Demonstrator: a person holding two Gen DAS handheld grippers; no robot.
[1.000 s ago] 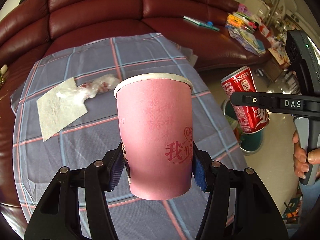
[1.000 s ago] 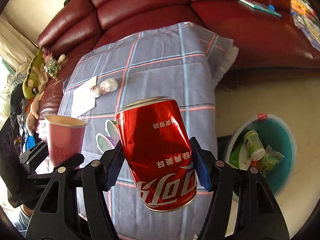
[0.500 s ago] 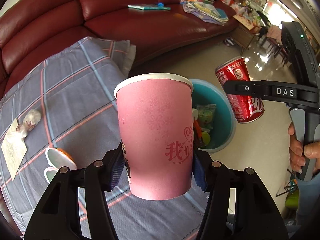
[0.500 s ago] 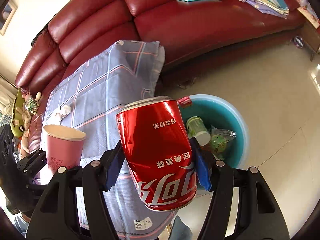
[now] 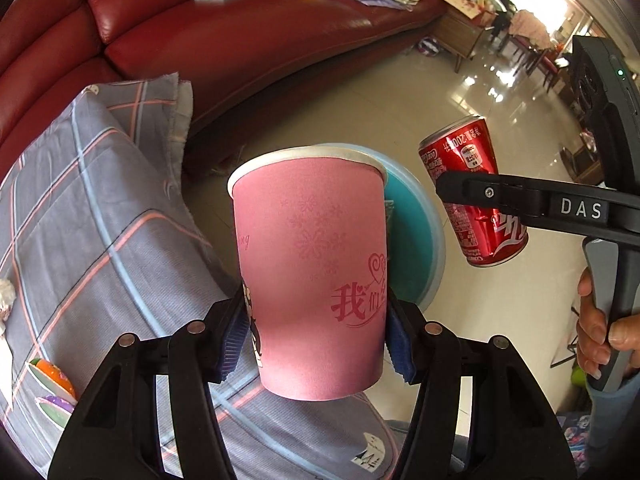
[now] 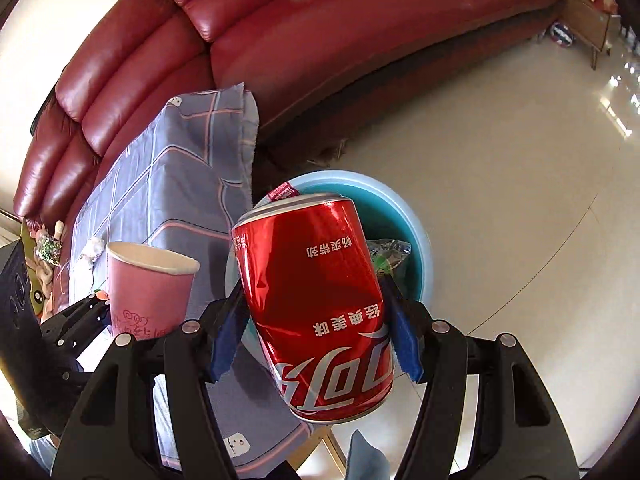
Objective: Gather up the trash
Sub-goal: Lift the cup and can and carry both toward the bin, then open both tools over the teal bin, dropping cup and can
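Note:
My left gripper is shut on a pink paper cup, held upright with its blue pads pressing both sides. A teal trash bin stands on the floor right behind the cup, mostly hidden by it. My right gripper is shut on a dented red cola can, which hangs over the same bin. In the right wrist view the pink cup sits to the left of the can. In the left wrist view the can floats at the right, beyond the bin.
A table under a grey plaid cloth lies left of the bin, with small coloured dishes near its edge. A dark red leather sofa curves behind. The bin holds wrappers. A hand grips the right handle.
Both grippers have swung from above the table to the right, out over the floor, and now sit at the teal bin. Cup and can stay gripped.

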